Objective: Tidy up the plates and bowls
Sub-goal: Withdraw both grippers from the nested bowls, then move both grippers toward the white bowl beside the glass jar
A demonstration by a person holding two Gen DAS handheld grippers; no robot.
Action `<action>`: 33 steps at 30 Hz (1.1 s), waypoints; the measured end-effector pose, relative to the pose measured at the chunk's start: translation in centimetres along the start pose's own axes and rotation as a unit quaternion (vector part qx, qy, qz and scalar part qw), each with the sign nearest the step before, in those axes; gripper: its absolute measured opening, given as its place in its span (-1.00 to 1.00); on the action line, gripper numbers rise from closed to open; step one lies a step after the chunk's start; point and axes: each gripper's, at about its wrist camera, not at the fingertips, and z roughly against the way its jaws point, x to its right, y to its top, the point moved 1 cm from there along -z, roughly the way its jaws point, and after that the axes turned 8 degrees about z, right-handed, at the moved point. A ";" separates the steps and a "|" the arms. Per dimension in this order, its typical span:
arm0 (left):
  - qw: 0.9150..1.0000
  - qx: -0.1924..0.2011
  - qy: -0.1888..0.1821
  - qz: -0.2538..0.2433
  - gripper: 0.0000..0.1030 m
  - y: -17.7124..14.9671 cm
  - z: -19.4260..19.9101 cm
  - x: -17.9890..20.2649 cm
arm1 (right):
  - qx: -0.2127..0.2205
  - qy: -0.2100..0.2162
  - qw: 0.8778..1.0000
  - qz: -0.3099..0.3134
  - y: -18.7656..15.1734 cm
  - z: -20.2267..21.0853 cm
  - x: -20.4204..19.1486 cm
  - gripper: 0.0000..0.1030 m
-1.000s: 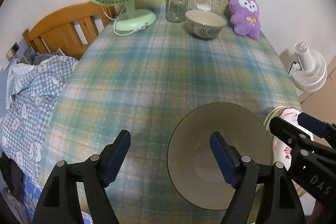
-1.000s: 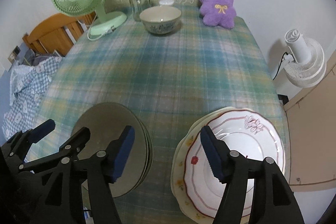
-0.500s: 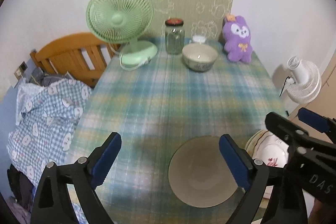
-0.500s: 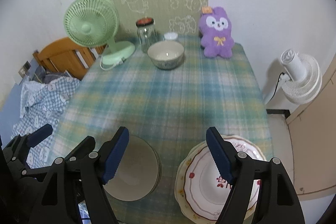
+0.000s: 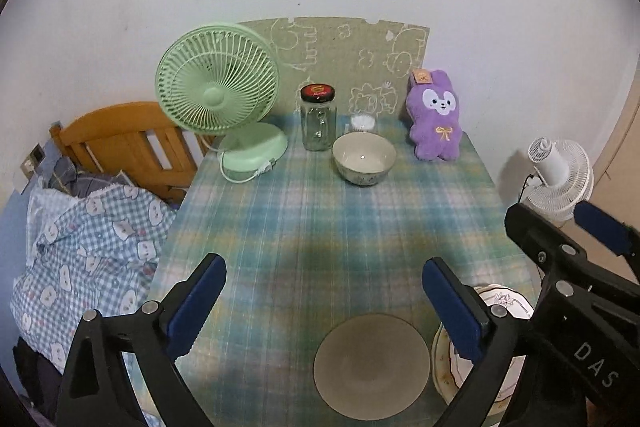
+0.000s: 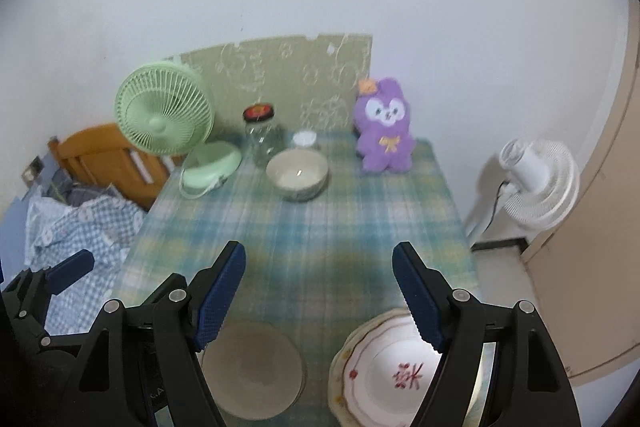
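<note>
Both grippers are spread wide, nothing held: left gripper was just widened, right gripper too. Grey plates sit beside floral plates; the bowl is stranded far back. The glass jar could easily get knocked on that reach.

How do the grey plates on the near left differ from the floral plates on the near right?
The grey plates are plain, with a smooth round rim; the floral plates are white with red flower prints and a scalloped, cream-edged rim. The grey plates look darker and duller than the glossy floral plates. Both stacks lie flat, side by side and apart on the near edge of the checked tablecloth, and neither is held.
</note>
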 end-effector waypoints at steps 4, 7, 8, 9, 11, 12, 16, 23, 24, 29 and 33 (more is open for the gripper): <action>1.000 -0.002 -0.010 -0.008 0.93 1.0 -0.3 0.0 | 0.005 -0.016 1.000 0.003 1.0 0.1 -0.4 0.61; 1.000 0.005 -0.005 -0.014 0.93 1.7 -0.6 -0.1 | 0.009 -0.024 1.000 -0.004 1.6 -0.1 -0.5 0.73; 1.000 0.005 -0.006 -0.015 0.93 2.0 -0.8 -0.2 | 0.008 -0.022 1.000 -0.007 1.8 -0.4 -0.6 0.73; 1.000 0.005 -0.010 -0.016 0.93 2.3 -1.1 -0.1 | 0.009 -0.022 1.000 -0.008 2.0 -0.4 -0.7 0.74; 1.000 0.003 -0.013 -0.017 0.93 2.9 -1.8 0.0 | 0.010 -0.027 1.000 -0.009 2.4 -0.9 -0.8 0.74; 1.000 0.003 -0.013 -0.017 0.93 3.0 -2.0 0.1 | 0.010 -0.028 1.000 -0.007 2.7 -1.3 -0.7 0.74; 1.000 0.002 -0.020 -0.014 0.93 4.0 -3.1 0.7 | 0.007 -0.024 1.000 -0.004 3.6 -2.5 -0.3 0.74; 1.000 0.003 -0.017 0.014 0.92 6.0 -5.9 1.9 | 0.007 0.007 1.000 -0.001 5.5 -5.8 1.2 0.74; 0.999 0.002 -0.023 0.024 0.92 6.2 -6.3 1.9 | 0.010 0.008 1.000 0.000 5.9 -6.5 1.5 0.74; 0.997 -0.008 -0.035 0.063 0.92 7.1 -9.2 2.5 | 0.012 0.025 1.000 -0.004 7.0 -9.3 2.5 0.74; 0.998 -0.005 0.001 0.058 0.92 7.7 -11.2 3.2 | 0.006 0.029 1.000 0.002 7.4 -12.2 3.0 0.74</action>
